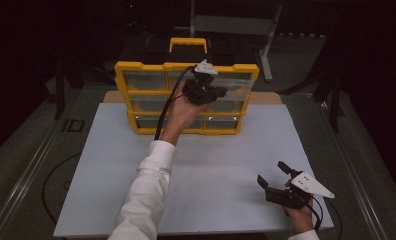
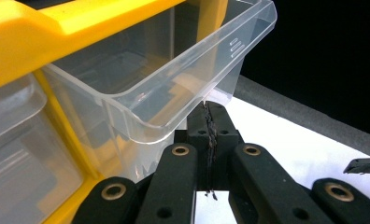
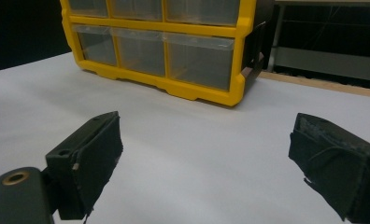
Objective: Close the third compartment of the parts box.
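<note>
Lighting: dim overall, room behind black. White worktop point(image 1: 211, 165) brightest, evenly lit from above; soft shadows. Clear drawer point(image 2: 174, 70) shows faint glare. High view soft, grainy; gripper views sharper.

Left gripper point(image 1: 212, 93) raised on an outstretched arm, fingers pressed together; right gripper point(image 1: 272, 176) held low, fingers spread.
</note>
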